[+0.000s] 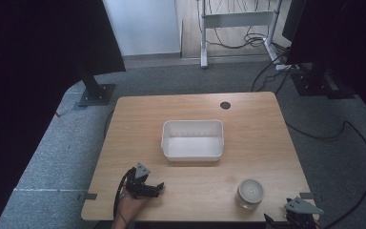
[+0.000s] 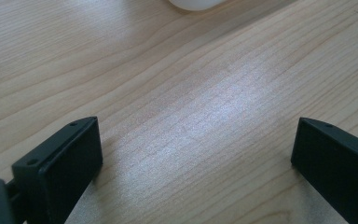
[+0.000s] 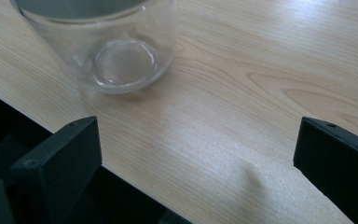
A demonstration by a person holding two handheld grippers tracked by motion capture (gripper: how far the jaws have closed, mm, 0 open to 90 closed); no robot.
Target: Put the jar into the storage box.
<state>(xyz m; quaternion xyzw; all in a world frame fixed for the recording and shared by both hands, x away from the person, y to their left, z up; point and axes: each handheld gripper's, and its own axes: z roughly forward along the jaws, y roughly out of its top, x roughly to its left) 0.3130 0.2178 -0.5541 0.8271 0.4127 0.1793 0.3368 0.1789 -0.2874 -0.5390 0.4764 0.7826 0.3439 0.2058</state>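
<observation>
A white rectangular bin [image 1: 192, 139] sits empty at the middle of the wooden table [image 1: 248, 119]. A clear glass jar [image 1: 250, 193] with a lid stands near the front right edge; in the right gripper view the glass jar [image 3: 116, 51] is just ahead and to the left of the jaws. My left gripper [image 1: 156, 190] rests low over the front left of the table, open, with bare wood between its jaws [image 2: 196, 158]. My right gripper [image 1: 299, 214] is at the front right corner, open [image 3: 196, 163], holding nothing.
A round cable hole [image 1: 225, 105] lies at the table's far edge. Grey carpet surrounds the table, with black stands [image 1: 95, 90] at the far left and far right, cables on the floor, and a white desk frame [image 1: 236, 21] behind.
</observation>
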